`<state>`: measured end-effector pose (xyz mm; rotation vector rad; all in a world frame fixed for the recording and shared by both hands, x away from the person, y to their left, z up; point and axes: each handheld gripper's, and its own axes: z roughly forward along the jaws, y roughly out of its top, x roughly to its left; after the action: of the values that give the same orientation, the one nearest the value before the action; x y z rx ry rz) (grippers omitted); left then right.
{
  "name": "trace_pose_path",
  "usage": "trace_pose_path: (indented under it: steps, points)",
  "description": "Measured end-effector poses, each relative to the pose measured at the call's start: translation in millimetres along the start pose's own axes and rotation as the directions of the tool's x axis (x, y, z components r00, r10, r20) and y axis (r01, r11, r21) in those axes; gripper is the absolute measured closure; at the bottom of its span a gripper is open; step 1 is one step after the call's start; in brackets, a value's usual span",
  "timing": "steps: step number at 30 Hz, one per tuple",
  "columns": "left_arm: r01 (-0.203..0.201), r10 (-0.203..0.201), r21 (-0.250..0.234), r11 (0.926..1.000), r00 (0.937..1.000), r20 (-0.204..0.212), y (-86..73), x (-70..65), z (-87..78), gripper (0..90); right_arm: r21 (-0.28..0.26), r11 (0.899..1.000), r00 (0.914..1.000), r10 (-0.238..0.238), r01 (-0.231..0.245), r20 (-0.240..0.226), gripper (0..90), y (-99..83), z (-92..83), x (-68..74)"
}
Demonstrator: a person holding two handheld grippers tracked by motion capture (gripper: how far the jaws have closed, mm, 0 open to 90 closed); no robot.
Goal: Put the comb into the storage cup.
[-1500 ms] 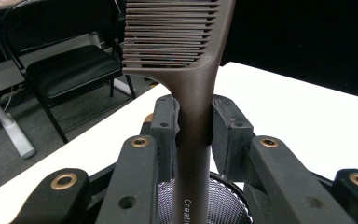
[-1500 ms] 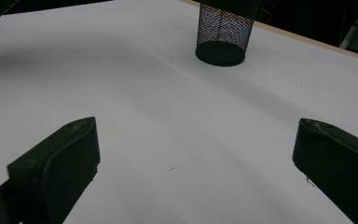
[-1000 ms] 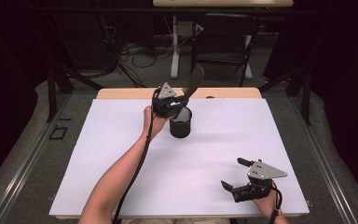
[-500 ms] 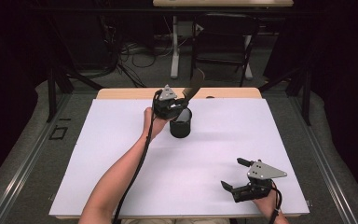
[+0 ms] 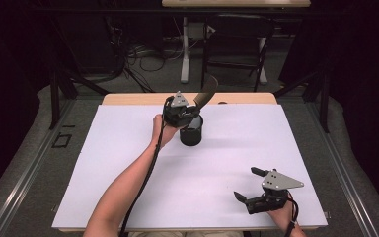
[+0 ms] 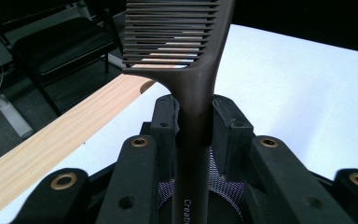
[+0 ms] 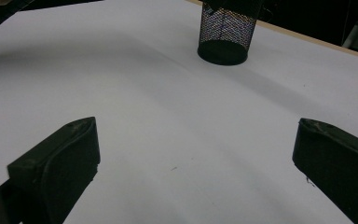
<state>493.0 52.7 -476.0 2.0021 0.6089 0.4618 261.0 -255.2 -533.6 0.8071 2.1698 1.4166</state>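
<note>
White lettering "Creati", cut off by the frame edge, on the comb (image 6: 193, 107) handle.

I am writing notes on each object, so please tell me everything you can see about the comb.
The comb is dark brown, plastic-looking, with a long narrow handle and a row of fine teeth. Pale lettering starts on the handle. The left gripper is shut on the handle, holding it tilted above the black mesh cup, teeth end up; the lower end appears to reach inside the cup.

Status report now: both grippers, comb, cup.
Left gripper shut on comb, handle dipping into mesh cup. Right gripper open, holding nothing, low at near right. Nothing between them on white table cover.
</note>
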Motion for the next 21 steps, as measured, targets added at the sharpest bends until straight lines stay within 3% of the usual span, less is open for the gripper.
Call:
trace_pose_path:
  steps: [21]
  points:
    - [-0.038,0.038,0.04,0.9985,0.9993,-0.002,-4.6,-5.7,4.3,72.2,0.005,1.0,1.0,0.002,-0.002,-0.001,0.3,0.0,-0.2,0.1]
